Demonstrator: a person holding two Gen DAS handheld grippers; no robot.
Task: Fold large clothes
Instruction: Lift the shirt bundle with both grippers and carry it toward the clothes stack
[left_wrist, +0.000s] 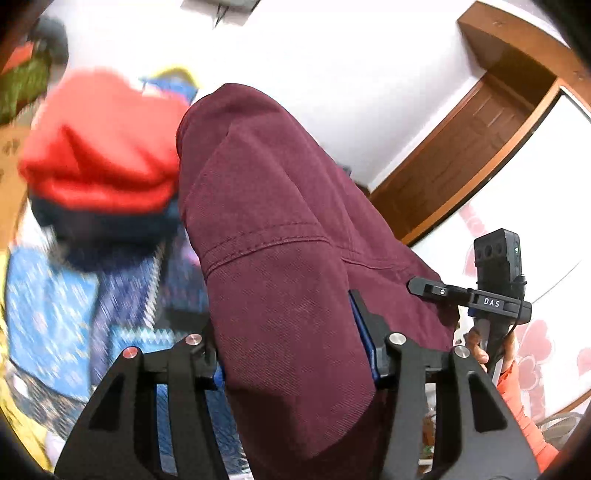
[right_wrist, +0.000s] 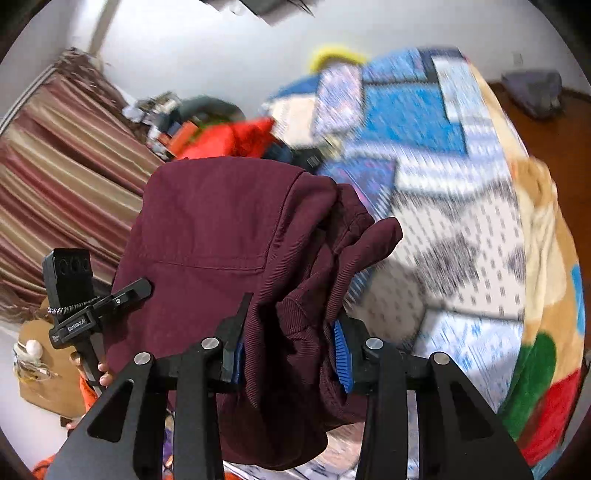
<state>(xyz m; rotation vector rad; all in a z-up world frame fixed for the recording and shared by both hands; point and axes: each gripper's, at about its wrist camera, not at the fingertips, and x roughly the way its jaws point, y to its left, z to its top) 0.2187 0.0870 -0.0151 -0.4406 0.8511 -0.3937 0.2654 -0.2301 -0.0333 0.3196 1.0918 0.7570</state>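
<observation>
Nearest you, the black fingers of your left gripper (left_wrist: 295, 354) pinch a thick bunch of the maroon garment (left_wrist: 280, 236), jaws about half closed with the cloth filling the gap between the blue pads. Your right gripper (right_wrist: 291, 354) clamps a narrower gathered fold of the same maroon garment (right_wrist: 221, 229), pads pressing from both sides. The cloth hangs lifted between both tools, above the blue patterned bedspread (right_wrist: 424, 147). A red garment (left_wrist: 107, 147) lies further back on the bed, to the left. In the left view, your right hand (left_wrist: 480, 350) grips its handle at the right edge, and a wooden door frame (left_wrist: 461, 155) stands behind.
</observation>
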